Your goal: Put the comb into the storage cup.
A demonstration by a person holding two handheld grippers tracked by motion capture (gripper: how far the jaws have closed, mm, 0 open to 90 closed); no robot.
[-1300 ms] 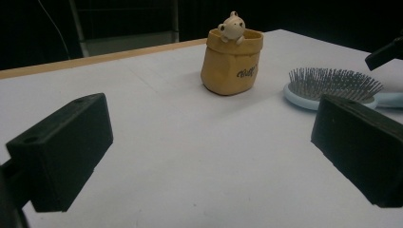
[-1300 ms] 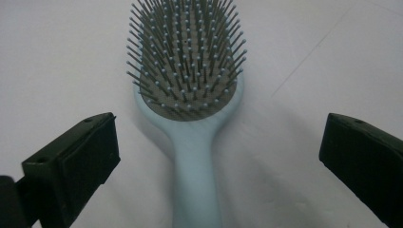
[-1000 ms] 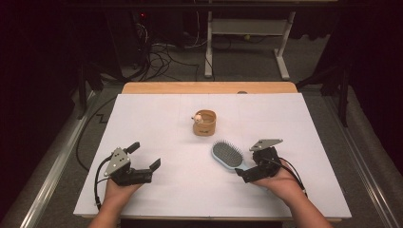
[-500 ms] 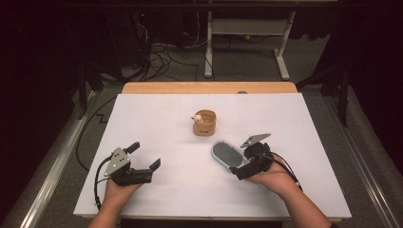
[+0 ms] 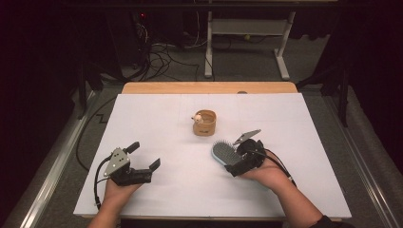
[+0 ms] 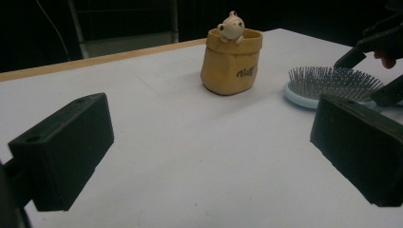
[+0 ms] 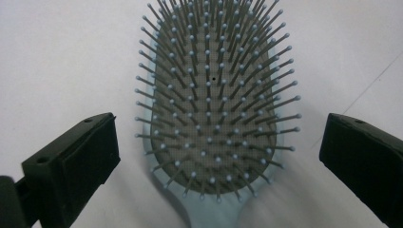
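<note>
Right tool (image 5: pixel 237 161) sits wide apart over the hairbrush (image 5: pixel 225 153), one jaw either side of its bristled head, gripping nothing; brush lies bristles-up on the white surface (image 5: pixel 157 118) near the tan pouch (image 5: pixel 205 123). Left tool (image 5: pixel 142 159) gapes too, bare sheet around it

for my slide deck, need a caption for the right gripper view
Open right gripper straddling a pale blue hairbrush lying bristles-up on the white table.

My left gripper (image 5: pixel 142 159) sits low at the near left, jaws spread wide and holding nothing. My right gripper (image 5: pixel 237 156) is angled inward at the near right, jaws wide apart too, forearm slanting in.
</note>
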